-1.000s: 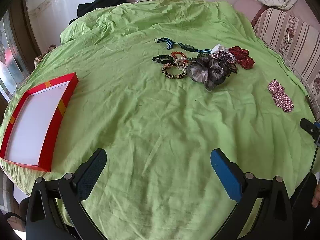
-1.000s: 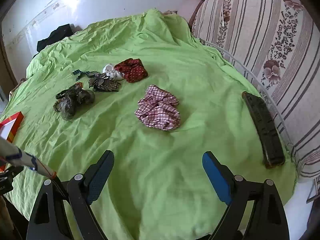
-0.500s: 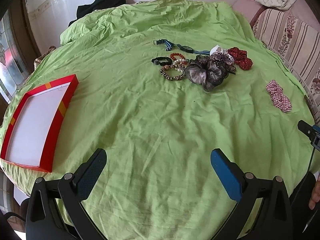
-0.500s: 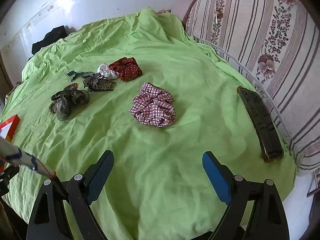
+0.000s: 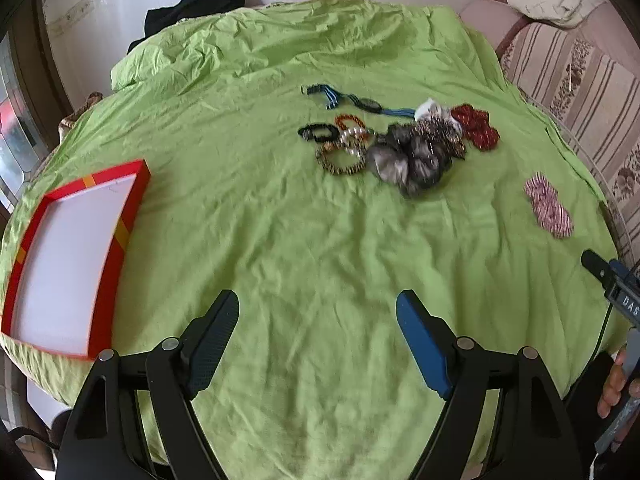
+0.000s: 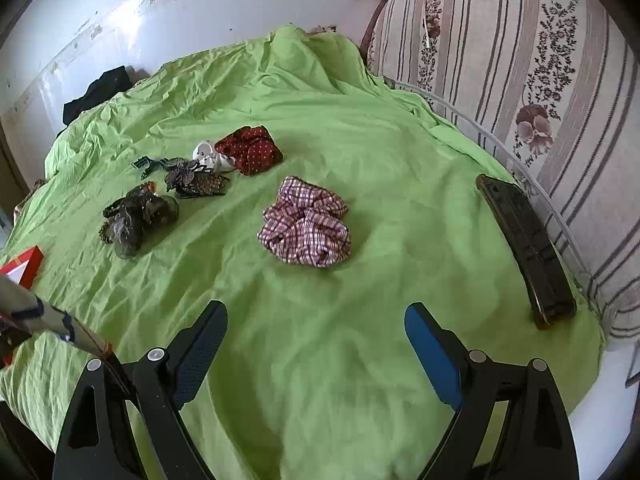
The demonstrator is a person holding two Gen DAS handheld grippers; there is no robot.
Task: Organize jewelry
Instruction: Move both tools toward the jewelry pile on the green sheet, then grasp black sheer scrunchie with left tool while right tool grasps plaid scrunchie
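At the bed's left edge we see a flat red tray with a white floor. Mid-bed, on the wrinkled green sheet, beaded bracelets touch a grey gauzy scrunchie; near the right edge lies a plaid scrunchie. Our left tongs and right tongs hover spread, empty.

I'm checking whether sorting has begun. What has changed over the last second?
Only the views shifted: the right claw has eased closer to the plaid scrunchie, and the left claw drifted slightly. Nothing was grasped or released. Both claws stay open and empty; the accessory pile and red tray lie unmoved.
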